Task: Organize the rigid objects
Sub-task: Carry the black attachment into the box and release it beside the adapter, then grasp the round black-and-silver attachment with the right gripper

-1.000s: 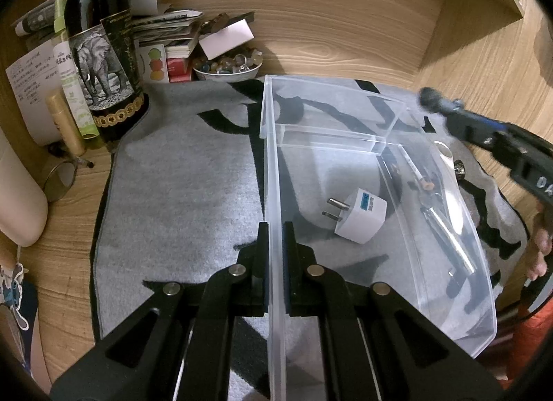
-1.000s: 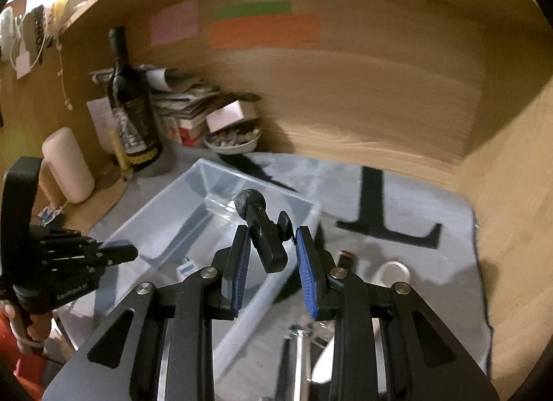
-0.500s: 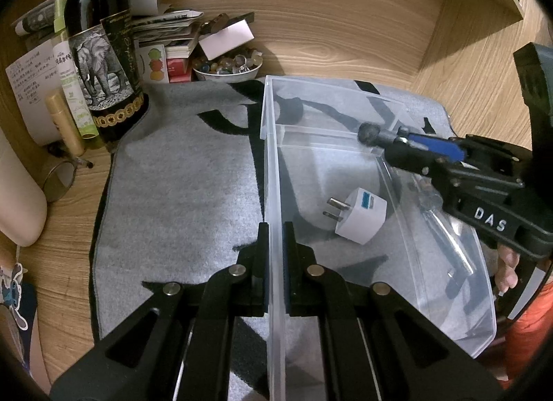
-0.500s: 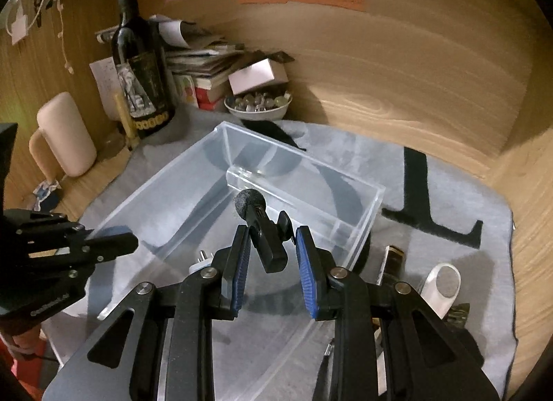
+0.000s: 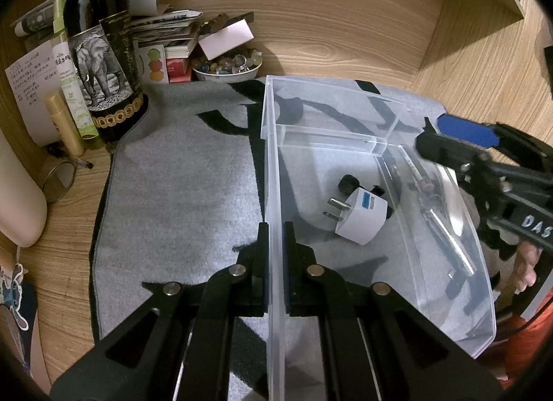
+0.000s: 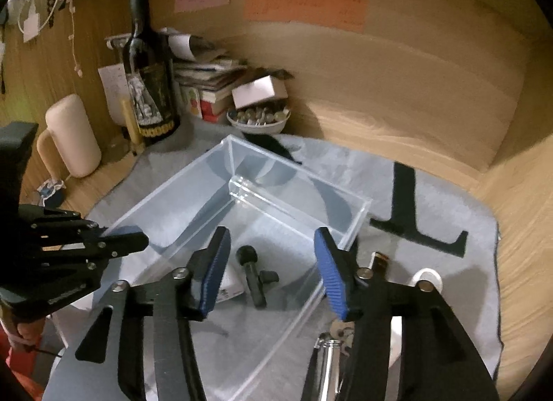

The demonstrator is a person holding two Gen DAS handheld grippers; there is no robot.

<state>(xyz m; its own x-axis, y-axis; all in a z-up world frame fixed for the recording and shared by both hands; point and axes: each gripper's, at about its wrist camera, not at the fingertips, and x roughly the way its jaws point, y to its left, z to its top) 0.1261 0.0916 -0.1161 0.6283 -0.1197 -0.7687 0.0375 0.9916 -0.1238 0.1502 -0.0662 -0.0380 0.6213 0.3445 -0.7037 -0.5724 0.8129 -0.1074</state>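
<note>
A clear plastic bin [image 5: 345, 131] [image 6: 297, 173] sits on a grey mat [image 5: 179, 193]. My left gripper [image 5: 275, 249] is shut on the bin's near left wall. Inside the bin lie a white plug adapter [image 5: 361, 216] and a small black clip-on microphone [image 6: 254, 278], partly hidden behind the adapter in the left wrist view [image 5: 347, 182]. My right gripper [image 6: 273, 273] is open and empty above the bin, over the microphone; it shows at the right of the left wrist view [image 5: 449, 138].
A dark wine bottle [image 5: 100, 48], a bowl of stones [image 5: 226, 66], stacked books and a cream cylinder [image 6: 72, 135] stand at the back left. A metal tool [image 6: 326, 363], a white object [image 6: 428, 278] and a small bottle [image 6: 378, 259] lie right of the bin.
My right gripper moved over the bin, opened and let go of the black microphone, which now lies in the bin beside the adapter. My left gripper has kept its hold on the wall.
</note>
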